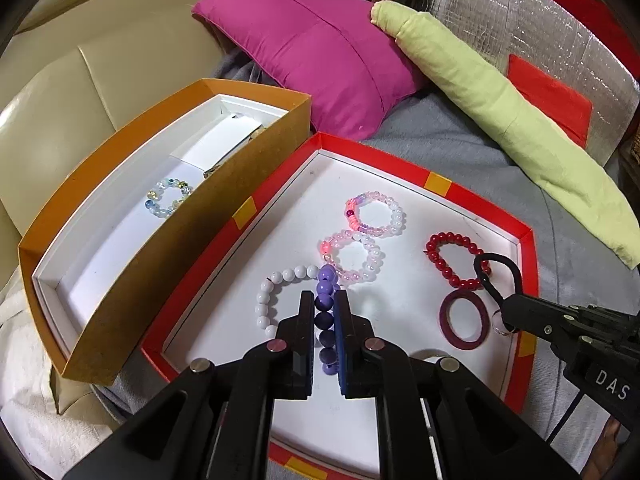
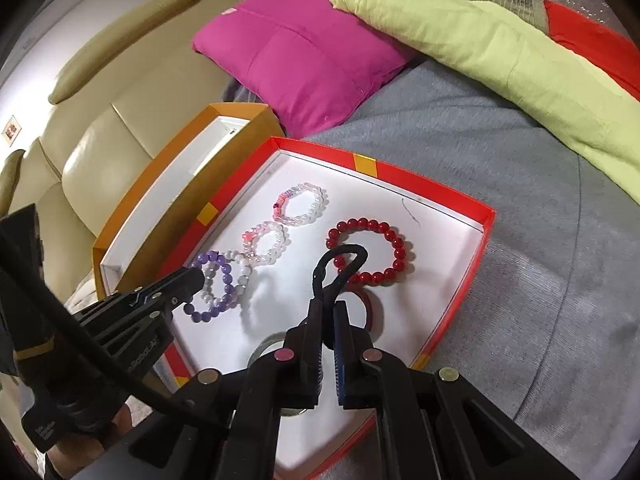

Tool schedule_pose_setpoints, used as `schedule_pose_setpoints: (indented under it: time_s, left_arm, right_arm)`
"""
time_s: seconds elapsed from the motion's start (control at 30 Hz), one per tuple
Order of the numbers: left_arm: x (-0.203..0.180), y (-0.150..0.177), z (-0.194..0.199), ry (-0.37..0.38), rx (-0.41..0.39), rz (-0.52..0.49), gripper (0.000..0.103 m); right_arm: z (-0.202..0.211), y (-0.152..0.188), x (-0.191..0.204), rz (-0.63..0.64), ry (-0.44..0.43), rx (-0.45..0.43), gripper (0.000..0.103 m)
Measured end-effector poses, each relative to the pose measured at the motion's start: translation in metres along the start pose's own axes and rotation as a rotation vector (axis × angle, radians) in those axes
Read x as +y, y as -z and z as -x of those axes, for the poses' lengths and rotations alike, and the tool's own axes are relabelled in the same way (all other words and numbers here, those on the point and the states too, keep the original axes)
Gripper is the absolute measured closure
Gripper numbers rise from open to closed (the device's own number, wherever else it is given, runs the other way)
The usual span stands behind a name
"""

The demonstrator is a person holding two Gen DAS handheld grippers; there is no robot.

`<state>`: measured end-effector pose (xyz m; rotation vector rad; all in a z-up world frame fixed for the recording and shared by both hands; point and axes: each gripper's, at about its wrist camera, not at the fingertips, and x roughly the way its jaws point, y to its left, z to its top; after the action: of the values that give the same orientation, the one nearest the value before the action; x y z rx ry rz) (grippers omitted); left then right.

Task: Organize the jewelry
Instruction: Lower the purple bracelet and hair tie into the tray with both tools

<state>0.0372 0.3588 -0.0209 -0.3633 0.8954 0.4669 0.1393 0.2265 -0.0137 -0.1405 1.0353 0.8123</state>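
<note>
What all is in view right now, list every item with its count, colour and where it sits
Red tray: one, red rim, white floor, on the grey blanket.
Orange box: one, left of tray; holds one clear-blue bead bracelet.
Pink-clear bracelets: two, tray's far middle.
Red bead bracelet: one, tray's right.
Maroon ring: one, near the red beads.
White bead bracelet: one, tray's left.
Purple bead bracelet: one, in the left gripper.
Black hair tie: one, in the right gripper.
Cushions: magenta, lime, behind.
Left gripper: shut on purple beads.
Right gripper: shut on hair tie.

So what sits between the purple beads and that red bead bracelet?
Mostly bare white tray floor; both wrist views show the purple bracelet and the red bracelet apart.
</note>
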Motion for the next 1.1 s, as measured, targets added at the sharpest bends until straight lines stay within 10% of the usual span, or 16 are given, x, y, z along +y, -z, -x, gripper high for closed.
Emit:
schedule_pose_setpoints:
  time_s: [1.1]
  left_arm:
    - [0.011, -0.016, -0.038, -0.047, 0.045, 0.004, 0.094]
  right_arm:
    - [-0.046, -0.014, 0.002, 0.002, 0.034, 0.082, 0.097]
